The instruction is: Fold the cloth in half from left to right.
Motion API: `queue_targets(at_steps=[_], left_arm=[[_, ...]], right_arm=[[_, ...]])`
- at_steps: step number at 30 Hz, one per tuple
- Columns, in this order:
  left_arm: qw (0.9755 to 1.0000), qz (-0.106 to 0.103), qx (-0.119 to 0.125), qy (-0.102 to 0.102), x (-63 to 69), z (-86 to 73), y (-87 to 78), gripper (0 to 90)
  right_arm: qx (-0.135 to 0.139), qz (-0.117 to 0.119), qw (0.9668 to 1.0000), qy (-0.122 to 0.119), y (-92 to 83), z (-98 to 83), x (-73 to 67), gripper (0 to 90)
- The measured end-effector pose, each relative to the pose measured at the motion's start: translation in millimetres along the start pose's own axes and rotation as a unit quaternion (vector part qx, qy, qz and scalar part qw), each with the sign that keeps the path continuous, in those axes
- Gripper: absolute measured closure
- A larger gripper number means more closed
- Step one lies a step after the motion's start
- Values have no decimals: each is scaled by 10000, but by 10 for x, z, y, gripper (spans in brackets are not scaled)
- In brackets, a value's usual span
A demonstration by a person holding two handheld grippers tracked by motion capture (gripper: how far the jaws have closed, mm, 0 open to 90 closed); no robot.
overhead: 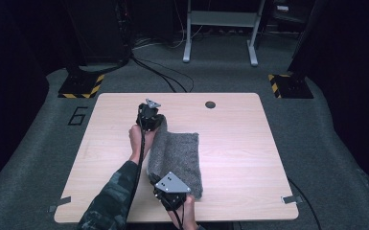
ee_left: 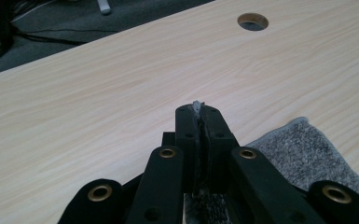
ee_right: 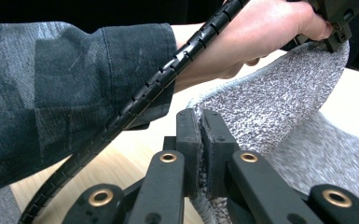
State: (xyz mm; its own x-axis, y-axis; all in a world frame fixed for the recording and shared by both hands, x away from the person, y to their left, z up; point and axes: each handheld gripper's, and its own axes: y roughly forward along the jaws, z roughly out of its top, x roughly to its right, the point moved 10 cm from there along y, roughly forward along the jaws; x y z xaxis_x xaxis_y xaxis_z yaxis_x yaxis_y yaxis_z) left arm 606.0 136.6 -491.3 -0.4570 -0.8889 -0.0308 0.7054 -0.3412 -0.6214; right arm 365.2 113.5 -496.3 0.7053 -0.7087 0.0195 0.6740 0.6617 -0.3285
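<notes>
A light wooden table (overhead: pixel 230 158) with rounded corners is seen in the high view, set on grey carpet (overhead: pixel 326 143). A round cable hole (overhead: pixel 210 104) is cut into the top near the far edge, at about one o'clock from the centre. A grey towel (overhead: pixel 184 158) is laid on the top just left of centre; most of it is spread flat towards six o'clock, while its left edge is lifted clear of the wood (the raised part runs from eleven o'clock to seven o'clock). Strips of grey tape (overhead: pixel 291 199) are stuck at the two near corners, at five and seven o'clock
</notes>
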Motion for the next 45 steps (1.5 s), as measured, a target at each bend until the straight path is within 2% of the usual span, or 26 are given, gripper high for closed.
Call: queue_targets(at_steps=[9, 17, 26, 29, 35, 36, 39, 40, 44, 45], left_arm=[[9997, -149, -124, 129, 204, -9, 171, 864], [9991, -254, -249, 237, 378, -52, 328, 861], [9976, -314, -502, 357, 528, -160, 524, 859], [9978, -351, -471, 302, 591, -175, 579, 857], [9971, -428, -531, 336, 676, -195, 640, 840], [9970, -466, -524, 326, 691, -195, 647, 820], [9964, -594, -524, 286, 719, -192, 645, 636], [9965, -598, -522, 272, 718, -189, 641, 550], [9961, -697, -504, 186, 707, -177, 598, 383], [9960, -724, -485, 191, 697, -171, 581, 370]], right_arm=[[-135, -157, 9997, 136, -117, -178, 187, 865], [-277, -242, 9991, 207, -150, -316, 254, 862], [-505, -258, 9978, 350, -165, -524, 350, 857], [-571, -322, 9971, 377, -182, -589, 387, 855], [-659, -432, 9958, 464, -232, -692, 469, 845], [-691, -455, 9956, 451, -241, -706, 485, 843], [-739, -522, 9945, 522, -275, -757, 533, 831], [-741, -557, 9941, 556, -290, -776, 556, 826], [-790, -640, 9931, 587, -355, -835, 627, 811], [-832, -643, 9928, 580, -380, -852, 643, 810]])
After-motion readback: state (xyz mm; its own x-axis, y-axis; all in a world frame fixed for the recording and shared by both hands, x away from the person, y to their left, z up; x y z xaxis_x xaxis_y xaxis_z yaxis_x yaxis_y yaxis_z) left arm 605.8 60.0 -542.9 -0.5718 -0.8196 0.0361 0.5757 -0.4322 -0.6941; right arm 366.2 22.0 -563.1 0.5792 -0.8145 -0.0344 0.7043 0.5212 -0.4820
